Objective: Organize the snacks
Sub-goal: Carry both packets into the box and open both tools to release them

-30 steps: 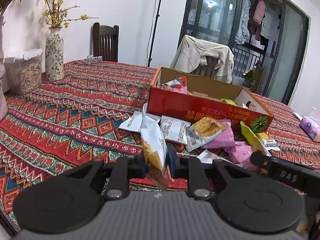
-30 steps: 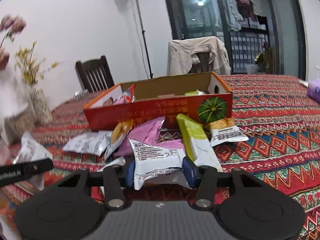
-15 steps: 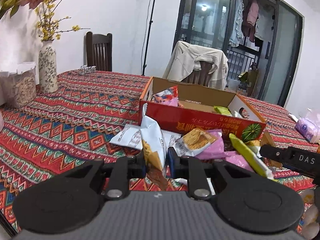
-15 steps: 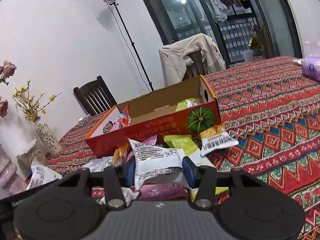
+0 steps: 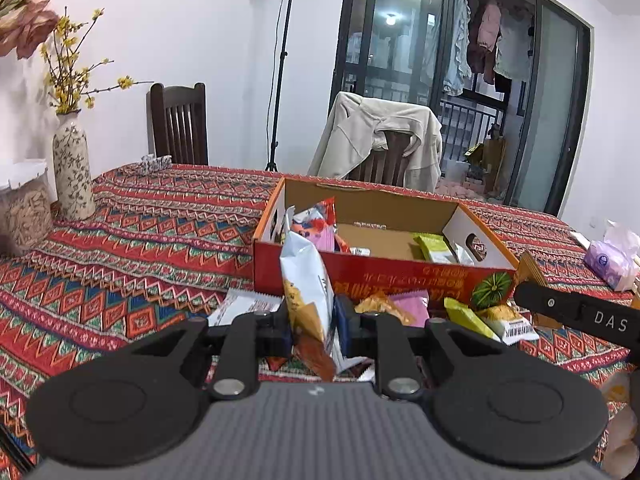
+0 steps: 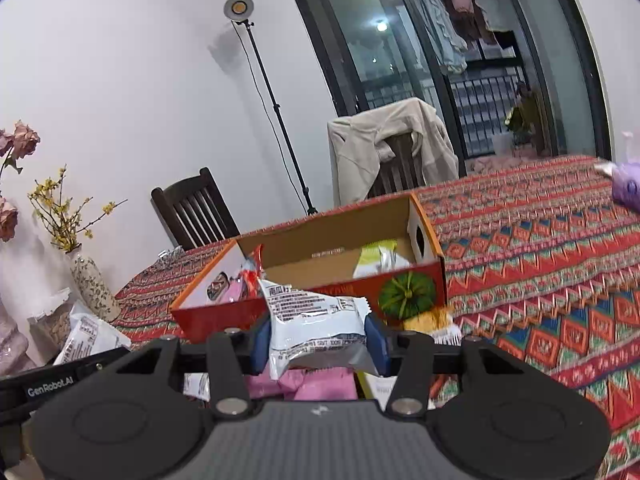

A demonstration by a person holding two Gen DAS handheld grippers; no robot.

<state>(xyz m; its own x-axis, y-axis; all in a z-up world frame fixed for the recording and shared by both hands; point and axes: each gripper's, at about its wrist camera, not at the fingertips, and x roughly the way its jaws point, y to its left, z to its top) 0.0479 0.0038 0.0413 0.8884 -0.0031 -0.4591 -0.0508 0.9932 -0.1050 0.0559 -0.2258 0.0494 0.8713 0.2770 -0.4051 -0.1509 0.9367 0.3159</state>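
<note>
My left gripper (image 5: 314,326) is shut on a white and orange snack packet (image 5: 306,280), held upright above the table in front of the red cardboard box (image 5: 360,270). My right gripper (image 6: 320,338) is shut on a white snack packet (image 6: 316,320), held flat before the same box (image 6: 224,314). The box holds a red packet (image 5: 320,220) at its left end and green packets (image 5: 434,248) at its right. Loose packets, pink (image 5: 412,306), green (image 5: 466,316) and white (image 5: 244,306), lie on the tablecloth before the box.
A flowered vase (image 5: 72,176) and a lidded jar (image 5: 22,210) stand at the table's left. A purple tissue pack (image 5: 610,262) lies at the right. Two chairs, one with a jacket (image 5: 376,144), stand behind the table. The other gripper's arm (image 5: 576,314) reaches in from the right.
Both grippers have risen and moved toward the box with their packets held; the box interior now shows more fully in both views.
</note>
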